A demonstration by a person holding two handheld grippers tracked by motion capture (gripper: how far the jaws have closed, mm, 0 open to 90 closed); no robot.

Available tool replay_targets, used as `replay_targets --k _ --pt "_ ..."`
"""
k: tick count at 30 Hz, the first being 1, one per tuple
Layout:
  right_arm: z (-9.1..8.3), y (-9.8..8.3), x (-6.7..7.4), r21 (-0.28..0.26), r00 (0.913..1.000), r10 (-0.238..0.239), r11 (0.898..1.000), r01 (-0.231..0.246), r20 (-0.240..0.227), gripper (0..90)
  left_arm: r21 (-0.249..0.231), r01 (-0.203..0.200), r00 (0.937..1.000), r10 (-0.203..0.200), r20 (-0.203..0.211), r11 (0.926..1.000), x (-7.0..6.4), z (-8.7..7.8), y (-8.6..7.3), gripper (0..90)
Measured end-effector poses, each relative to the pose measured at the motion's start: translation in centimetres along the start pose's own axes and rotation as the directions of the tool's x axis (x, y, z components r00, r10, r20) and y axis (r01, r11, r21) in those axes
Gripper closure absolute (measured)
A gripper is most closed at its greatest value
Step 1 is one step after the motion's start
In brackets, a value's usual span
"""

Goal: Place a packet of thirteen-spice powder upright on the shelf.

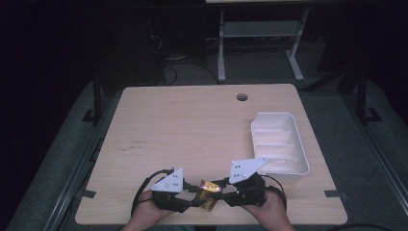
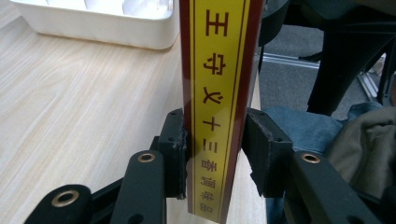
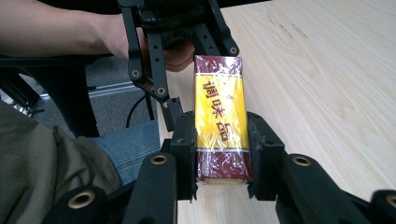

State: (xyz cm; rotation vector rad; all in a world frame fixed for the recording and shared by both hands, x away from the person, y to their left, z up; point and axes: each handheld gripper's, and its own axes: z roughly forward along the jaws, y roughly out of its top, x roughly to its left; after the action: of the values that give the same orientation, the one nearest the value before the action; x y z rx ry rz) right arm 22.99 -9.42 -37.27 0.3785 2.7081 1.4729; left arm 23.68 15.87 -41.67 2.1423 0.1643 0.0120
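Observation:
A long box in yellow and dark red point(image 1: 208, 192), wrapped in clear film and printed with characters, hangs just above the table's front edge between my two grippers. My left gripper point(image 1: 195, 199) comes in from the left. In the left gripper view its pads point(image 2: 175, 154) press on the narrow sides of the box point(image 2: 217, 93). My right gripper point(image 1: 222, 193) comes in from the right and is shut on the other end of the box point(image 3: 220, 112), its pads point(image 3: 259, 149) tight against it. The left gripper point(image 3: 196, 60) shows beyond the box's far end.
A white ribbed plastic tray point(image 1: 279, 144) stands at the right of the wooden table point(image 1: 192, 125), close behind my right hand. A round cable hole point(image 1: 242, 97) lies near the far edge. The person's knees in jeans point(image 3: 130, 144) sit below the front edge.

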Motion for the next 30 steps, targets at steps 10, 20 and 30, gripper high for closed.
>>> replay_targets --k 10,20,30 --pt "-0.1 0.0 0.0 -0.010 0.9997 -0.011 1.000 0.011 -0.022 64.4 0.003 -0.005 0.9996 0.005 0.027 1.0000 -0.1 0.0 0.0 66.1" --pt "-0.3 1.2 -0.7 0.049 0.9953 -0.054 0.997 0.058 -0.080 67.9 -0.022 0.004 0.9995 -0.003 0.031 0.9997 0.0 -0.2 0.0 62.6" --pt "-1.0 3.3 -2.3 0.169 0.9877 -0.100 0.978 0.120 -0.121 67.9 -0.053 0.028 0.9966 -0.032 -0.077 0.9982 0.7 -1.7 -0.4 46.1"
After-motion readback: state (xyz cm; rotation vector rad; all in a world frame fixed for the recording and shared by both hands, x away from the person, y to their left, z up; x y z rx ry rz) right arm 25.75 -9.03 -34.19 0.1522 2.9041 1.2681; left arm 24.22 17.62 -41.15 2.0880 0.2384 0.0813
